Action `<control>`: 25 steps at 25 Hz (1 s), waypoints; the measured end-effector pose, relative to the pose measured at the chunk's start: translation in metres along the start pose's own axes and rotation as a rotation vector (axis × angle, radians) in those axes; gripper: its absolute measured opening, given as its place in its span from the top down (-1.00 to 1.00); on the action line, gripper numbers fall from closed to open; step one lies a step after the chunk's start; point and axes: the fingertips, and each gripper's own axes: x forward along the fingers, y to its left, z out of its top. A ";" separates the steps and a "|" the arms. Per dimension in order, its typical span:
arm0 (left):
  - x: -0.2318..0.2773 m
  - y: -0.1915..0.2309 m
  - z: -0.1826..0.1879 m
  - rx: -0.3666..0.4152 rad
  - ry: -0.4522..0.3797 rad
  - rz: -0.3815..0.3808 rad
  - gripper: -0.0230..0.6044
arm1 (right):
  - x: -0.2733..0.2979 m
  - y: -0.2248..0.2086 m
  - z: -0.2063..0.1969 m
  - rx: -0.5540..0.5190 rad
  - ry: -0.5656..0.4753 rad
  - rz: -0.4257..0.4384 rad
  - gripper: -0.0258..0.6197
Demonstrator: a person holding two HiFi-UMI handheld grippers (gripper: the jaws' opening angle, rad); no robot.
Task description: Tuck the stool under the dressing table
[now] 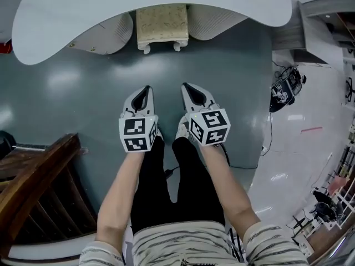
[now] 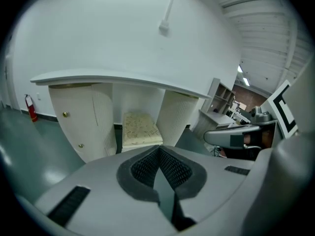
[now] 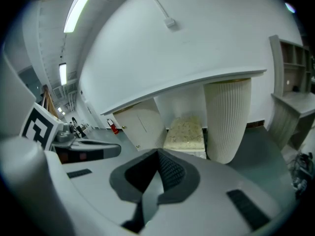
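Head view: a white curved-topped dressing desk (image 1: 83, 15) spans the far side of a grey-green floor (image 1: 83, 93); a cream floral-cushioned stool with white legs (image 1: 162, 24) stands in the desk's middle gap, between two white ribbed pedestals, with its near legs showing just past the desk's front edge. Both tools hover side by side over the floor, well apart from the stool; the left hand-held gripper (image 1: 145, 93) and the right hand-held gripper (image 1: 188, 91) each point toward the far side. A dark wooden frame (image 1: 33, 187) sits at the near left.

Left gripper view: the jaws of the left hand-held gripper (image 2: 158, 149) are pressed together with nothing between them; beyond them the stool (image 2: 140, 129) sits beneath the desk top (image 2: 123, 77), between a pedestal with small knobs (image 2: 81, 117) and a ribbed one (image 2: 174, 117); a red fire extinguisher (image 2: 30, 107) stands at the far left wall.

Right gripper view: the right hand-held gripper (image 3: 158, 154) has its jaws closed tight and empty; the stool (image 3: 186, 129) stands just left of a ribbed pedestal (image 3: 226, 117), under the desk (image 3: 187, 85).
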 end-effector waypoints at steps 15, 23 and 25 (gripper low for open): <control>-0.099 -0.024 0.029 -0.051 -0.037 0.055 0.93 | -0.093 0.045 0.043 -0.024 -0.057 0.002 0.91; -0.156 -0.056 0.073 -0.020 -0.079 0.022 0.92 | -0.157 0.070 0.088 -0.050 -0.074 0.021 0.91; -0.171 -0.064 0.087 -0.019 -0.098 0.016 0.92 | -0.174 0.074 0.100 -0.055 -0.089 0.015 0.91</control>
